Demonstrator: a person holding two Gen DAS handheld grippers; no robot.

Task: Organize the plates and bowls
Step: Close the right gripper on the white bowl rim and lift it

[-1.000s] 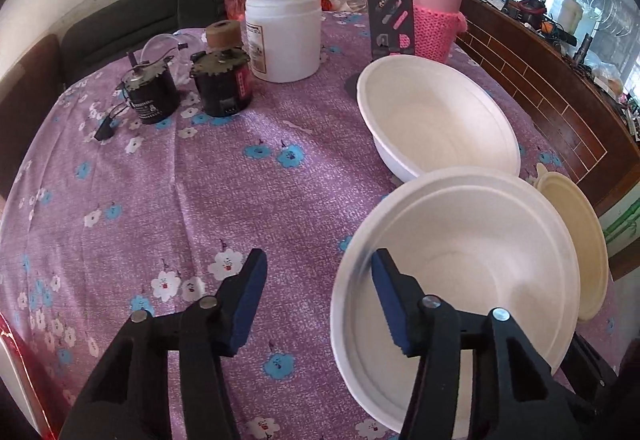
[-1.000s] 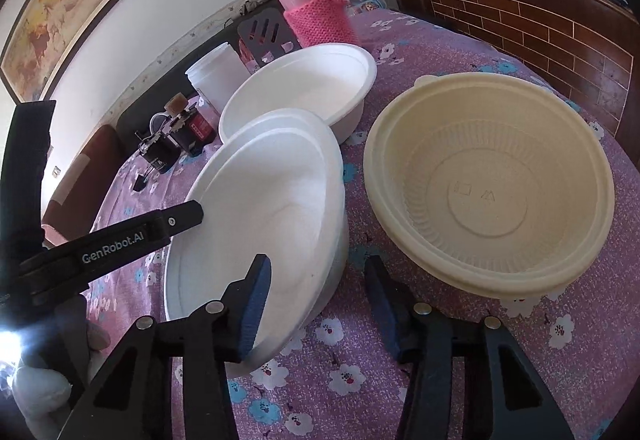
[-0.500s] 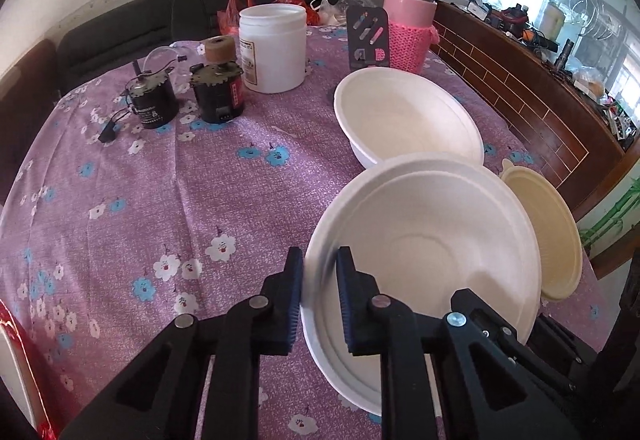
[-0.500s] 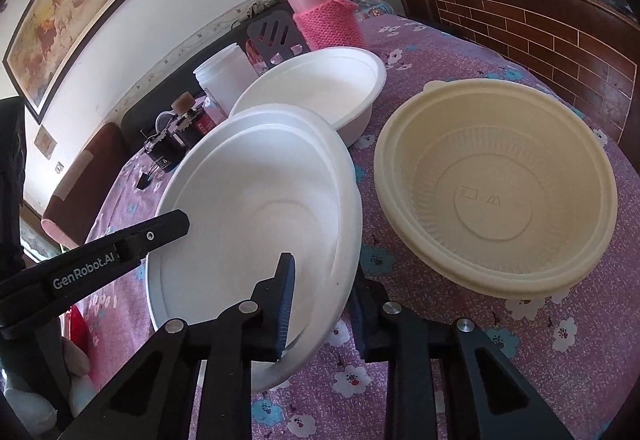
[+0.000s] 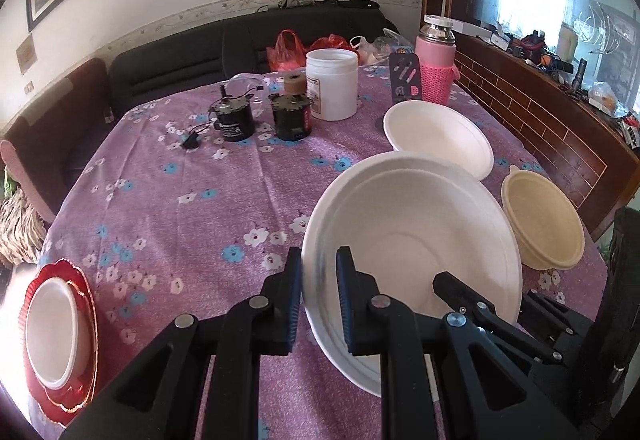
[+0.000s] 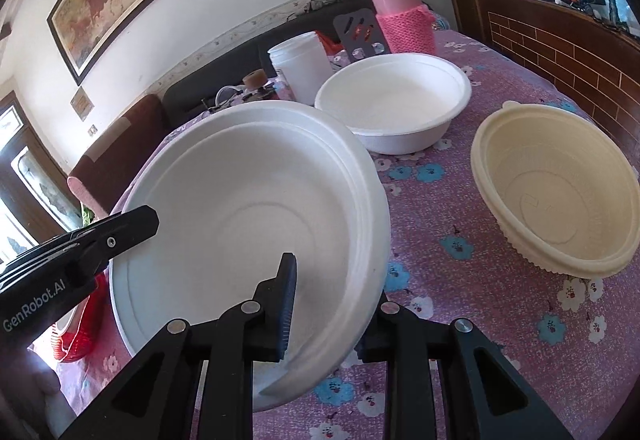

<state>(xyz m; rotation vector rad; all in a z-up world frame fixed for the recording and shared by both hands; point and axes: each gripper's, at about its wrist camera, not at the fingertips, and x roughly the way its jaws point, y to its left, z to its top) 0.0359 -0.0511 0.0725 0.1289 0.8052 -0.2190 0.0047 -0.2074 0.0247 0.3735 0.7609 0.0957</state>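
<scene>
Both grippers hold one large white foam bowl (image 5: 416,240), lifted and tilted above the purple tablecloth. My left gripper (image 5: 319,272) is shut on its left rim. My right gripper (image 6: 332,292) is shut on its near right rim; the bowl (image 6: 256,216) fills the middle of the right wrist view. A second white bowl (image 5: 436,134) (image 6: 394,108) stands further back on the table. A cream ribbed bowl (image 5: 540,224) (image 6: 556,192) stands at the right. A white bowl on a red plate (image 5: 60,332) sits at the near left edge.
At the back of the table stand a white plastic jar (image 5: 332,84), two small black motors (image 5: 234,120), a pink flask (image 5: 434,60) and a grey slotted spatula (image 5: 405,78). A dark sofa (image 5: 180,52) lies behind, a brick ledge (image 5: 560,112) at the right.
Both grippers closed on the large white bowl's rim, then lifted and tilted it off the table. The views rose, so the red plate at the left came into sight.
</scene>
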